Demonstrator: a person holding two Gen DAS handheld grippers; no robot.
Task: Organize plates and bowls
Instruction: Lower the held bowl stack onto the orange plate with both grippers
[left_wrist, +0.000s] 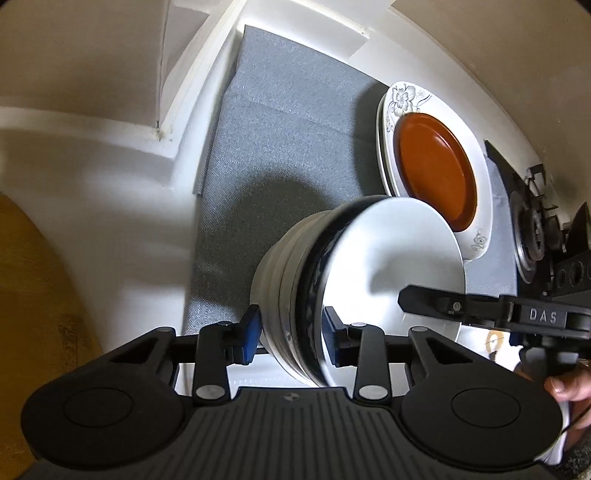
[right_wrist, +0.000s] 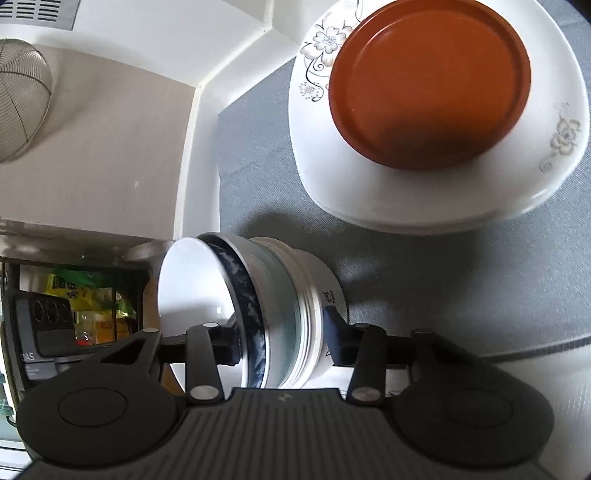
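The stack of nested bowls (left_wrist: 332, 280) sat on the grey mat (left_wrist: 280, 122), just beside the stacked plates. Those comprised an orange plate (right_wrist: 428, 81) atop white floral plates (right_wrist: 399, 192). The left gripper (left_wrist: 290, 330) straddled the near wall of the stack, jaws narrowed onto it, one pad inside and one outside. The right gripper (right_wrist: 282, 339) clamped the stack's opposite wall likewise. A hand (left_wrist: 569, 384) showed on the right gripper's handle.
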